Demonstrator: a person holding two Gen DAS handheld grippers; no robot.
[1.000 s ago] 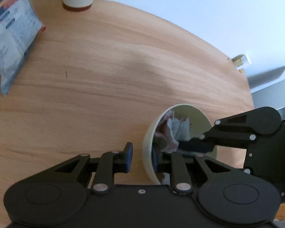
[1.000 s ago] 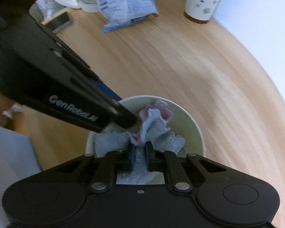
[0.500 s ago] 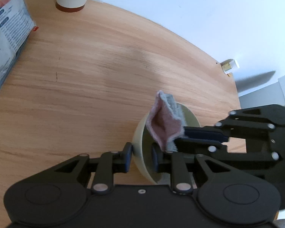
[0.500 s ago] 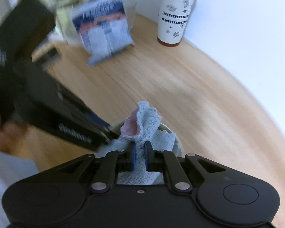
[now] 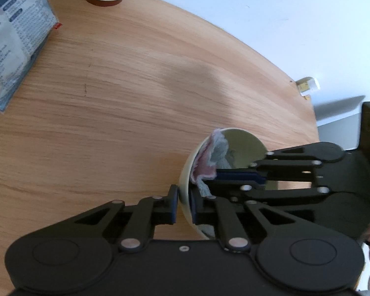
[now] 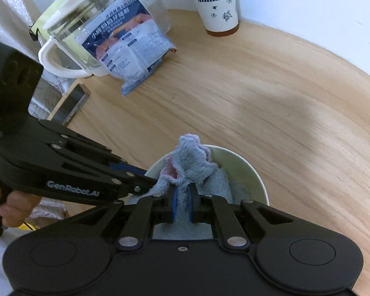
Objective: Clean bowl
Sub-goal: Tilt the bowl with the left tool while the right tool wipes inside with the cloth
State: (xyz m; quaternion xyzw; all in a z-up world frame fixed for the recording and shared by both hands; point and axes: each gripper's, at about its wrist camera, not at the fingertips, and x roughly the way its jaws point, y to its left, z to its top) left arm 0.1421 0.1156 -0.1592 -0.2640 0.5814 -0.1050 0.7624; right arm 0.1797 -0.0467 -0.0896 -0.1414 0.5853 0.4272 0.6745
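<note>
A pale green bowl (image 5: 235,131) stands on the wooden table (image 5: 135,86). My left gripper (image 5: 183,206) straddles its near rim, one pad outside the wall and one inside. Its jaws are closing and press the wall. My right gripper (image 6: 181,204) is shut on a blue-grey cloth with a pink side (image 6: 192,157) and points down into the bowl (image 6: 244,170). In the left wrist view the right gripper (image 5: 219,176) reaches in from the right and holds the cloth (image 5: 218,153) against the bowl's left inner wall. The bowl's bottom is hidden by cloth.
A paper cup (image 6: 217,2) stands at the table's far edge by the white wall. A printed packet (image 6: 128,46) leans against a glass jug with a white handle (image 6: 69,32) at the back left. A hand (image 6: 12,204) holds the left gripper's grip.
The left jaws have narrowed onto the bowl's wall. The right gripper raised the cloth above the rim half a second ago, and has now brought it back down against the inner wall.
</note>
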